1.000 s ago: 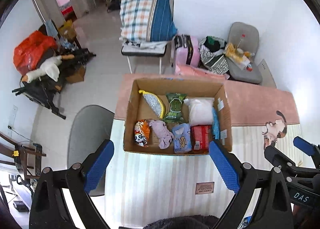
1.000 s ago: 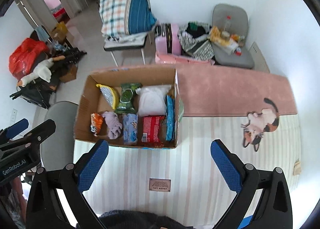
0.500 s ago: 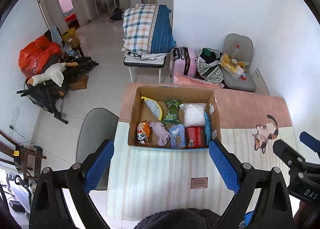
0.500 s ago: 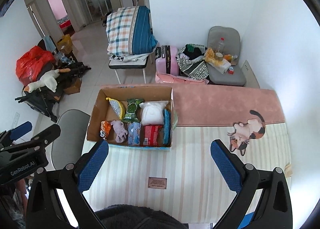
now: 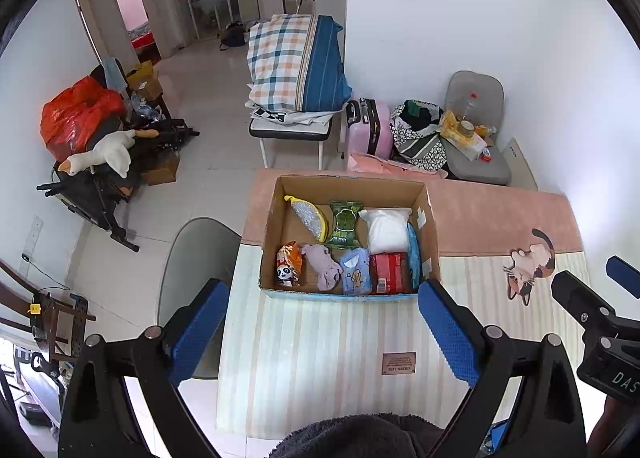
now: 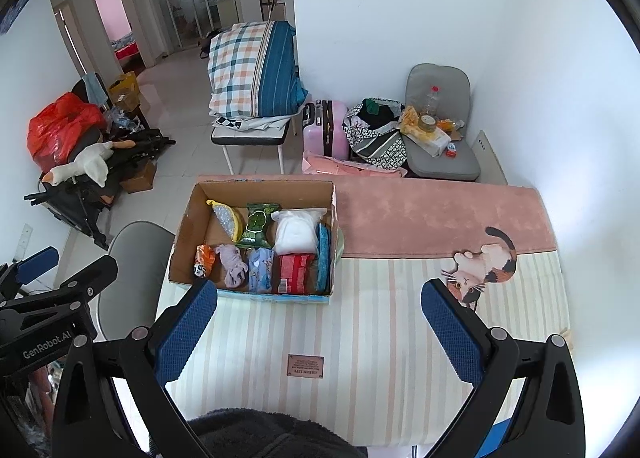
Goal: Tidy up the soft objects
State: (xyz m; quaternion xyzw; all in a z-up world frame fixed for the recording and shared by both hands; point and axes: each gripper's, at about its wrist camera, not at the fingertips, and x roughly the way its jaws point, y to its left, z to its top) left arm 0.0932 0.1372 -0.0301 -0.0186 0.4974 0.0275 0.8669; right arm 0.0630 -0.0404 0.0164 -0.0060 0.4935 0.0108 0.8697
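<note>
An open cardboard box [image 5: 430, 218] [image 6: 180, 236] stands on a striped and pink cloth. It holds several soft items: a panda snack bag [image 5: 288, 264], a lilac cloth [image 5: 322, 266], a blue printed pack [image 5: 356, 272], a red pack [image 5: 388, 278], a white bag [image 5: 386, 230], a green pack [image 5: 344, 224] and a yellow sponge [image 5: 308, 214]. My left gripper [image 5: 324, 328] is open and empty, high above the table in front of the box. My right gripper [image 6: 320, 328] is open and empty, also high, to the box's right.
A grey chair [image 5: 192, 258] stands left of the table. A cat picture [image 6: 484, 270] is on the cloth's right side. A small label [image 6: 305, 365] lies on the cloth. Beyond are a plaid pillow on a bench [image 5: 296, 62], a pink suitcase [image 5: 368, 130] and a cluttered grey chair [image 6: 438, 138].
Both grippers have risen and pulled back from the box, so the box looks smaller and more of the room shows. Both stay open and empty.
</note>
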